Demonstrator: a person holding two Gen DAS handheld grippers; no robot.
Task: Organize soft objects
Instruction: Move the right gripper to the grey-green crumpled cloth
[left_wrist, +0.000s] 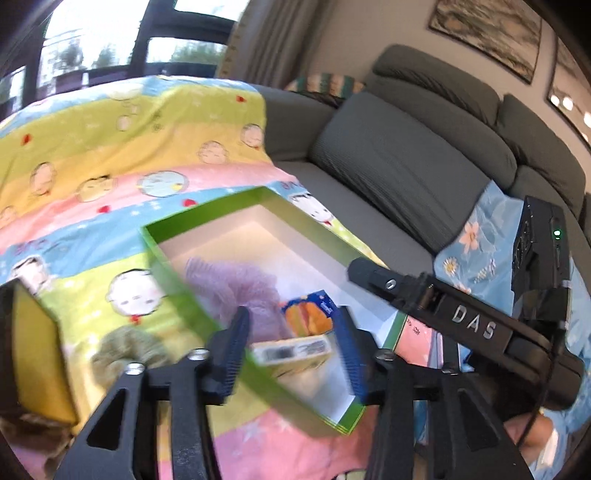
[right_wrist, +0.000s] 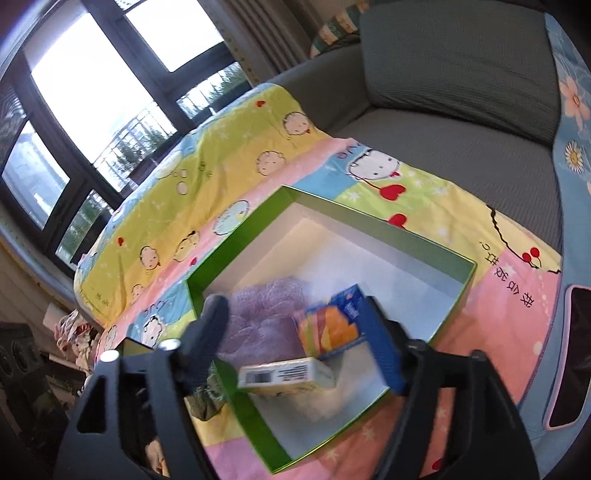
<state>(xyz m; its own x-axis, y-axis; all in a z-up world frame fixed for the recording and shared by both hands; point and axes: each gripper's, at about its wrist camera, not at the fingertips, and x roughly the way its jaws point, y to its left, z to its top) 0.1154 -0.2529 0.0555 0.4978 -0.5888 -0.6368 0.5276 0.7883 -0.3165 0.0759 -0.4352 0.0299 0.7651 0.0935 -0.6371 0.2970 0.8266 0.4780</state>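
Nearest the left wrist camera, the left gripper (left_wrist: 291, 354) hangs with its fingers spread wide above the near end of a green box (left_wrist: 177, 280), pinching nothing. A tissue pack (left_wrist: 291, 352) shows between the fingers, though no pad touches it. Over the same box, the right gripper (right_wrist: 301, 339) also has its fingers spread apart; whether its right pad touches the tissue pack (right_wrist: 284, 376) cannot be told.

Inside the box (right_wrist: 424, 242), white within, the tissue pack lies at the near end, with a blue and orange packet (right_wrist: 332, 325) leaning just behind it and a purple bath puff (right_wrist: 258, 317) beside that toward the left wall. Outside the left wall, a green puff (left_wrist: 129, 350) rests on the cartoon blanket (left_wrist: 110, 147), and a yellow sponge (left_wrist: 37, 362) sits further left, at the edge of the left view.

Beyond the blanket (right_wrist: 221, 155) stands a grey sofa (left_wrist: 406, 166), with a flowered blue cloth (left_wrist: 476, 236) on its right.
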